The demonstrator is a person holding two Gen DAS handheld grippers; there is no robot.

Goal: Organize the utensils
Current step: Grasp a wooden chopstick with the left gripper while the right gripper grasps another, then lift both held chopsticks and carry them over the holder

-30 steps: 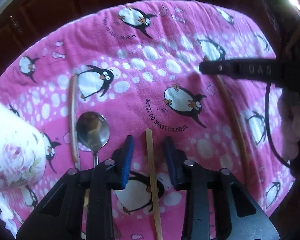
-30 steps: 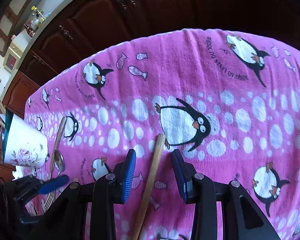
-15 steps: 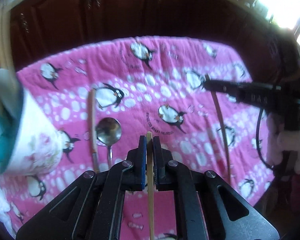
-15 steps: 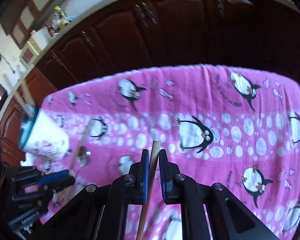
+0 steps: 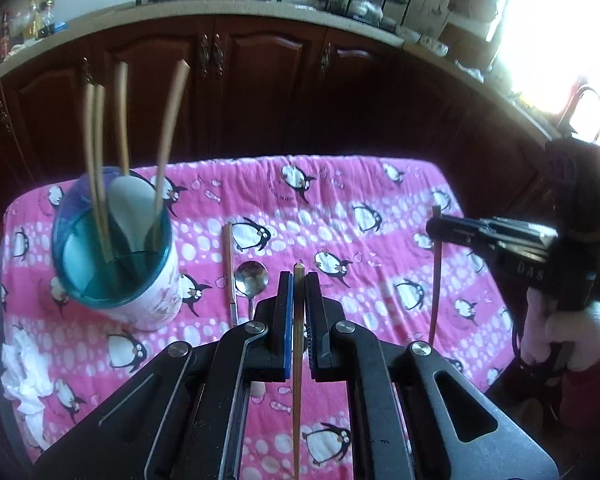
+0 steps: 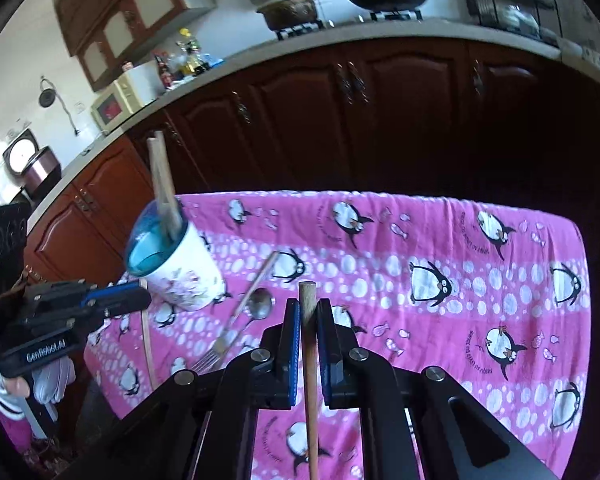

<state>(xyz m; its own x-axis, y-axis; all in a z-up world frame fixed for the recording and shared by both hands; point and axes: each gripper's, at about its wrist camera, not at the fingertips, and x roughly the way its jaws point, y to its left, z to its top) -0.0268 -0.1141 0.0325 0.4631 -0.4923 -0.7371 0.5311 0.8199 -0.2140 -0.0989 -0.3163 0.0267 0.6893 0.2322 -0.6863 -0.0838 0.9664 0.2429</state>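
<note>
My left gripper (image 5: 298, 280) is shut on a thin wooden chopstick (image 5: 298, 364) and holds it above the pink penguin cloth (image 5: 360, 184). My right gripper (image 6: 308, 308) is shut on a thicker wooden stick (image 6: 311, 380), also lifted. The floral cup (image 5: 116, 264) with a blue inside stands at the left and holds several wooden sticks and a white spoon. It also shows in the right wrist view (image 6: 176, 268). A metal spoon (image 5: 251, 277) and a fork with a wooden handle (image 5: 229, 272) lie on the cloth beside the cup.
Dark wooden cabinets (image 5: 260, 92) stand behind the table. A crumpled white tissue (image 5: 24, 376) lies at the cloth's left front. The cloth's far edge hangs over the table. The other gripper shows in each view, at the right (image 5: 496, 236) and at the left (image 6: 60, 320).
Both grippers shut on their sticks and lifted them off the cloth. The views have risen and pulled back, so the cup and cabinets show.
</note>
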